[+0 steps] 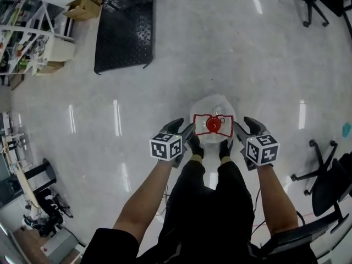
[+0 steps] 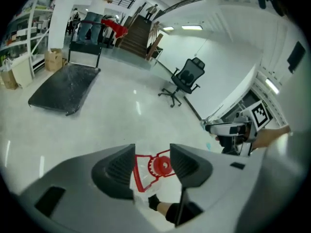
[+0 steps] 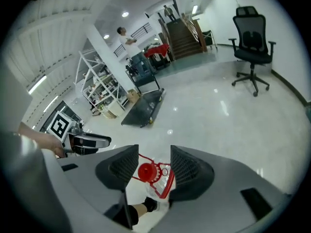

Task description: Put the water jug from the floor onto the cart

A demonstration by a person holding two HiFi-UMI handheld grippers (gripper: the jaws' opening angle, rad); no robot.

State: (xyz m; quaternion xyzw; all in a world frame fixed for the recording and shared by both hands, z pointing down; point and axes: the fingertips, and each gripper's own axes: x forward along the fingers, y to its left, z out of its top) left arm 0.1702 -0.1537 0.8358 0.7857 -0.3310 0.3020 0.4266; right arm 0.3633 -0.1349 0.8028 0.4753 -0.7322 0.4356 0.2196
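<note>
Water jug (image 1: 212, 108) stands upright between left hand-held gripper (image 1: 184, 128) and right hand-held gripper (image 1: 242, 126); I read both agape, empty, equally near.

Ahead and to the right of my left gripper (image 2: 152, 161) I see a black office chair (image 2: 186, 79) on a glossy pale floor (image 2: 121, 111), a staircase (image 2: 137, 33) far beyond. Ahead and left of my right gripper (image 3: 154, 166) stands white shelving (image 3: 97, 84).

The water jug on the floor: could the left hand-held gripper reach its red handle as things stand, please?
Probably yes. The left hand-held gripper sits open right beside the water jug, whose red handle shows between the jaws, with nothing visible blocking the way.
</note>
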